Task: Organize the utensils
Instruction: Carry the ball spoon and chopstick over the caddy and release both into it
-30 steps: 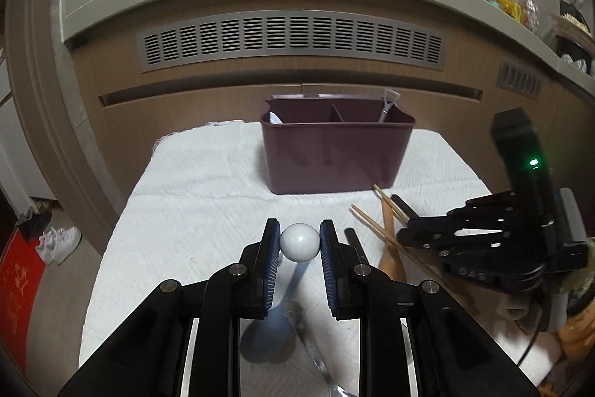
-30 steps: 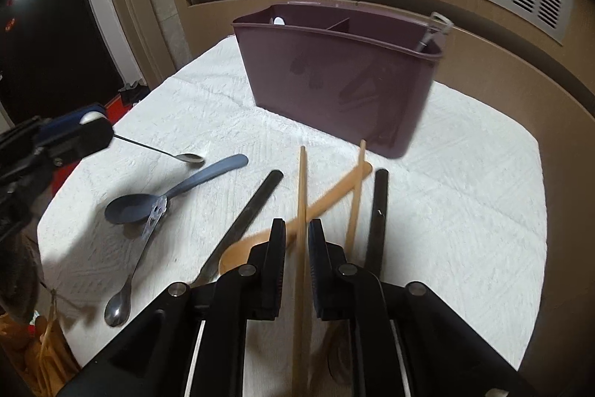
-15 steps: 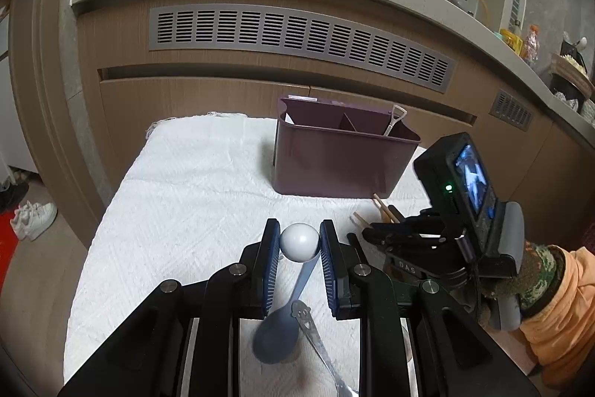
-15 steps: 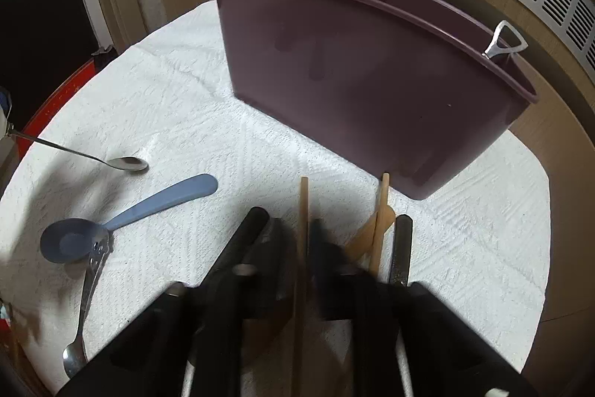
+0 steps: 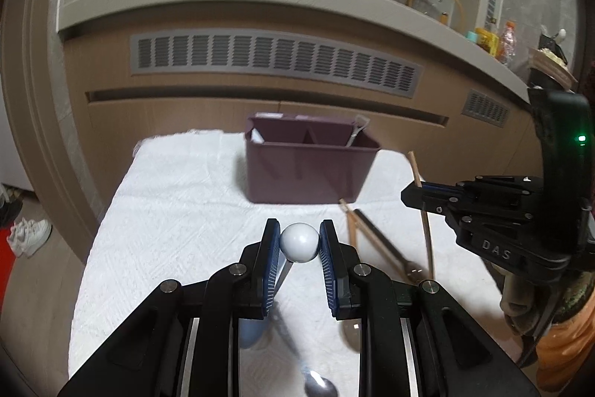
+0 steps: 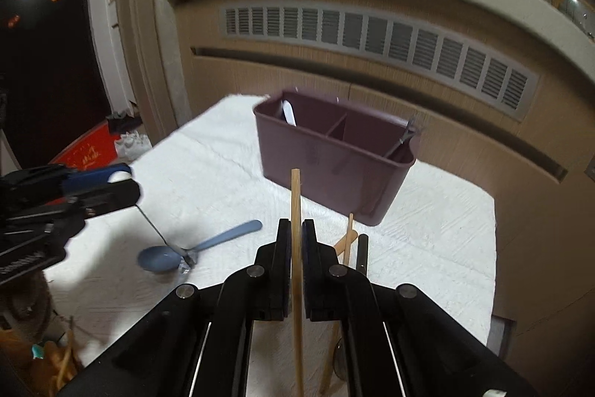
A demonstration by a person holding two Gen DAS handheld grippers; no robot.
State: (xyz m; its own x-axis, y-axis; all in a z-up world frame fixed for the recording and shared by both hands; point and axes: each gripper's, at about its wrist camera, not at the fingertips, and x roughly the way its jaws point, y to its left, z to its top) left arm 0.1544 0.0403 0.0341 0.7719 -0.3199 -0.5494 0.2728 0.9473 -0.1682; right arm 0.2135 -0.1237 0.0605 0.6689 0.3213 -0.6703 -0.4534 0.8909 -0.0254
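1. Chopstick (image 6: 296, 211) stands clamped between the closed fingers of our right tongs (image 6: 296, 250), running up past the fingertips and down out of the bottom of the right wrist view; the left wrist view shows the same stick (image 5: 415, 170) poking up beyond those tongs (image 5: 412, 195), off to the right of our left tongs.
2. Our left tongs (image 5: 299, 240) are closed on the white ball end (image 5: 299, 242) of a slim metal spoon. Only the right wrist view shows its thin shaft (image 6: 156, 229) slanting down from these tongs (image 6: 122, 177) to the tabletop (image 6: 223, 181), touching down beside the blue spoon (image 6: 200, 246).
3. Ahead of both tongs sits the maroon caddy (image 5: 310, 173) on the white cloth, with a divider across it. The right wrist view looks further inside (image 6: 334, 159): a white utensil (image 6: 288, 112) leans in the left compartment and a metal handle (image 6: 403, 138) in the right.
4. Just right of the right tongs lie a second chopstick (image 6: 347, 237), a wooden spoon handle (image 6: 340, 244) and a dark handle (image 6: 361, 250), close together; we cannot tell which touch.
5. Under the left tongs, the blue spoon's bowl (image 5: 251, 333) is mostly covered by a finger, and another metal spoon (image 5: 319, 386) is blurred and cut off at the bottom edge.
6. Both views are motion-blurred toward the cabinet (image 5: 186, 121) behind, so its fine detail is hard to read.
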